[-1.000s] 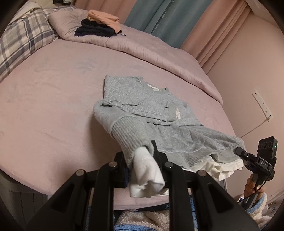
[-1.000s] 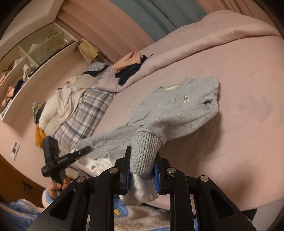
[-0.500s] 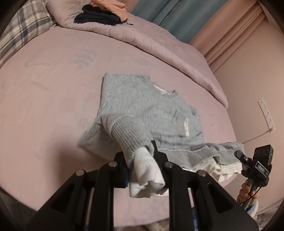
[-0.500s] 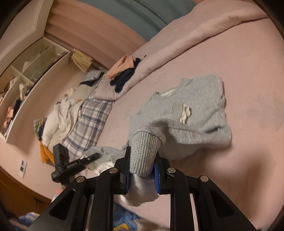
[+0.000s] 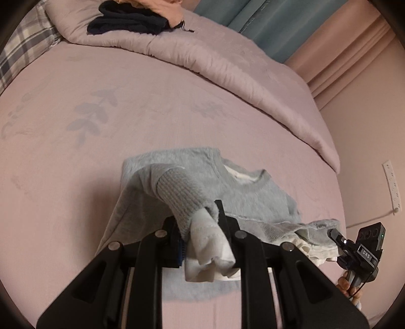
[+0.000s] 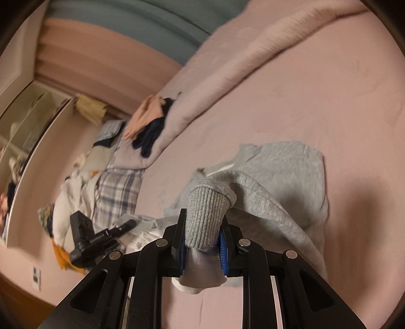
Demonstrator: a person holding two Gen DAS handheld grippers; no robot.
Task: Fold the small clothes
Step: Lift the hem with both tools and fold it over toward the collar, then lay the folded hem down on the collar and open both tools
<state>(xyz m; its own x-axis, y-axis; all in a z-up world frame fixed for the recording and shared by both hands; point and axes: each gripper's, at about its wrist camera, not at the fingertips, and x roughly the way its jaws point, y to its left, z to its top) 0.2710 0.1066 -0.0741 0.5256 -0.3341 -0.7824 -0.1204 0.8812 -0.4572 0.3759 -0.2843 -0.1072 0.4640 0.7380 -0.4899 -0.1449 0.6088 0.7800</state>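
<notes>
A small grey sweater (image 5: 243, 192) with a white inner layer lies on the pink bed (image 5: 126, 126). My left gripper (image 5: 200, 225) is shut on one ribbed sleeve cuff (image 5: 184, 194) with its white lining hanging out. My right gripper (image 6: 202, 235) is shut on the other ribbed cuff (image 6: 205, 212). Both sleeves are lifted over the sweater body (image 6: 286, 162). The right gripper also shows in the left wrist view (image 5: 339, 238), at the sweater's hem. The left gripper shows in the right wrist view (image 6: 129, 224).
A folded pink duvet (image 5: 202, 58) runs along the far side with dark and peach clothes (image 5: 131, 17) stacked on it. A plaid pillow (image 6: 116, 194) and a pile of laundry (image 6: 73, 187) lie by the shelves. A wall socket (image 5: 391, 182) is at right.
Both grippers have carried the cuffs forward over the sweater toward its collar. The lower part of the sweater has lifted and folded up over the body.
</notes>
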